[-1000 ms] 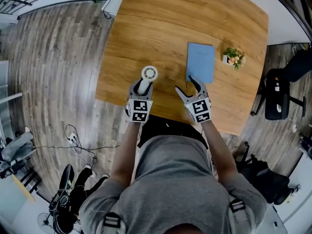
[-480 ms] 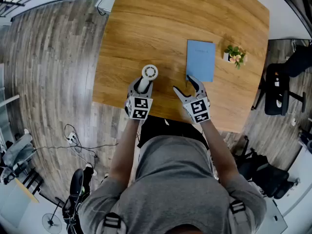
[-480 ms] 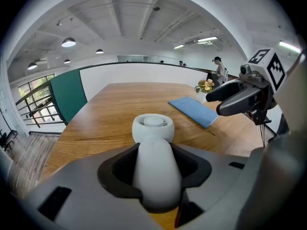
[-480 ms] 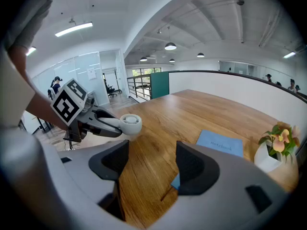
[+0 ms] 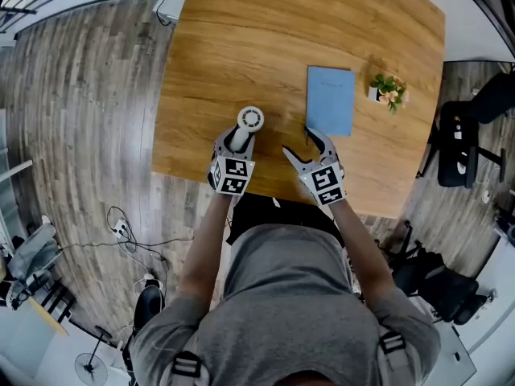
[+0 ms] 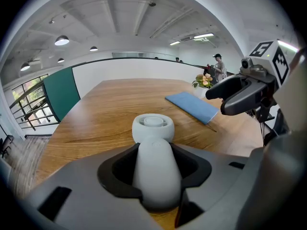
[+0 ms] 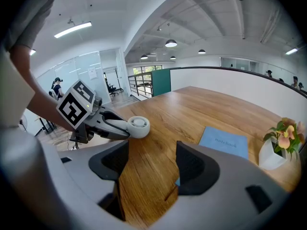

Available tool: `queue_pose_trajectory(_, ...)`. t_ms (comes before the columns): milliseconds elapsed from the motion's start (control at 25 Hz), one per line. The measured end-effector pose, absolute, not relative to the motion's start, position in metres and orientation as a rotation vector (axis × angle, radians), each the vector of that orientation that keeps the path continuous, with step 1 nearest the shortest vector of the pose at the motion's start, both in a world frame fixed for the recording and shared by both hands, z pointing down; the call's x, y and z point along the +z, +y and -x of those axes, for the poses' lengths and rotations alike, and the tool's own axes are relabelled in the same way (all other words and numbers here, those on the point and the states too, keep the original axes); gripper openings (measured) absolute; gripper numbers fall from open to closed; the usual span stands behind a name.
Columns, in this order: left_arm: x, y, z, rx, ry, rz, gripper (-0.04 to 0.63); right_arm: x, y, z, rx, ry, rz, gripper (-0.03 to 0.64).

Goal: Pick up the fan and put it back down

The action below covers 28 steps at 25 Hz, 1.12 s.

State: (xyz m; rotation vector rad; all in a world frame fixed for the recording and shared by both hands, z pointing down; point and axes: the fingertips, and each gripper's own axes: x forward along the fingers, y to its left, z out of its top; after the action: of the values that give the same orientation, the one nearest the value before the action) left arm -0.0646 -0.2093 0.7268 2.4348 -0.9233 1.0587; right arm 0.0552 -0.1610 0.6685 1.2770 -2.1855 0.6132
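Left gripper [image 5: 236, 141] is clamped on the fan's [image 6: 156, 162] handle over the table's [image 5: 241, 47] near edge, the fan's head toward twelve o'clock. At its three o'clock, the right gripper [image 5: 298, 142] gapes wide, empty. A notebook [image 5: 330, 100] lies at its one o'clock, with a plant [image 5: 387, 92] at the notebook's three.

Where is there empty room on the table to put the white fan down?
The widest bare wood is the far half of the table, beyond the fan and left of the blue notebook. More lies between the fan and the notebook. It is crowded on the right: notebook, potted plant and right claw sit close together.
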Motion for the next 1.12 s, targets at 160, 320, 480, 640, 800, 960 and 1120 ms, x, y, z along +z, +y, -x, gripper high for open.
queue_pose_trajectory(160,0.733,-0.209,0.061,1.071,-0.904,-2.427,0.198,0.671,-0.159,-0.05,0.633,-2.193,-1.262,0.314)
queue_pose_trajectory(320,0.736,-0.207,0.059,1.079,-0.902,-2.428,0.199,0.672,-0.158,-0.047,0.639,-2.198,-1.259,0.314)
queue_pose_trajectory(480,0.741,-0.204,0.059,1.123,-0.89,-2.425,0.2,0.671,-0.155,-0.048,0.638,-2.192,-1.267,0.314)
queue_pose_trajectory(640,0.747,-0.204,0.063,1.164,-0.887,-2.404,0.2,0.667,-0.155,-0.05,0.638,-2.18,-1.29,0.314)
queue_pose_trajectory(800,0.753,-0.2,0.061,1.216,-0.876,-2.393,0.201,0.665,-0.151,-0.058,0.639,-2.167,-1.308,0.314)
queue_pose_trajectory(960,0.755,-0.199,0.06,1.213,-0.867,-2.386,0.201,0.663,-0.151,-0.062,0.637,-2.158,-1.318,0.314)
queue_pose_trajectory(1120,0.755,-0.2,0.06,1.221,-0.85,-2.381,0.207,0.659,-0.153,-0.061,0.629,-2.164,-1.32,0.316)
